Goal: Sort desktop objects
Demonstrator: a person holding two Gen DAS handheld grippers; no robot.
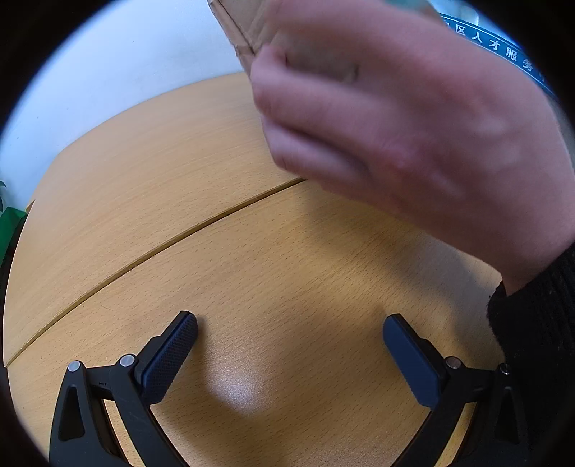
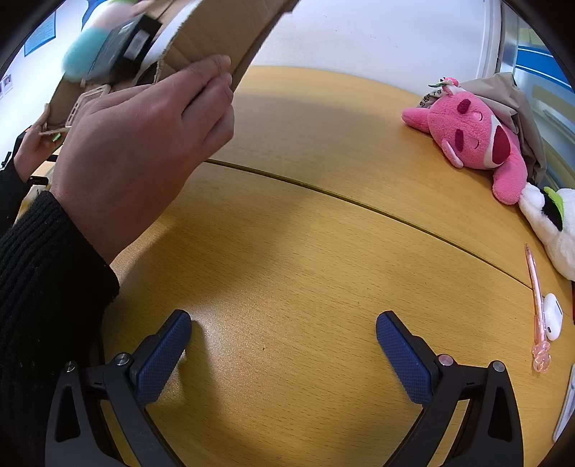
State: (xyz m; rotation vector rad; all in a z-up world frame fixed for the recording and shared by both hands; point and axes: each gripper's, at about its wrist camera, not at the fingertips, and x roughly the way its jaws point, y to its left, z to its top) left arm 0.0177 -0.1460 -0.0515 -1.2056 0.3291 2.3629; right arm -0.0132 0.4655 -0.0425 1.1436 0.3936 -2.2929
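Two bare hands (image 2: pixel 140 143) hold a tilted brown cardboard box (image 2: pixel 215 36) above the wooden desk (image 2: pixel 305 251). Left gripper (image 1: pixel 289 334) and right gripper (image 2: pixel 284 330) both spread, empty. Blue banner (image 1: pixel 503 46) reads 人才服务. Pink plush toy (image 2: pixel 474 136) and pink pen (image 2: pixel 535 298) lie at right.

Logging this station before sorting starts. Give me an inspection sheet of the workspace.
Surface: wooden desk, a seam running across it, bare in front of both claws.
Job's things: pink plush toy, white plush toy, pink pen and white earbud case along the right edge.
Clutter: cardboard box tilted above the desk, gripped by a bare hand in a black sleeve; items inside, blurred.
Grippers: left claw open, empty; right claw open, empty.
Cables: nothing seen.
Surroundings: white wall; beige cloth behind the pink plush.
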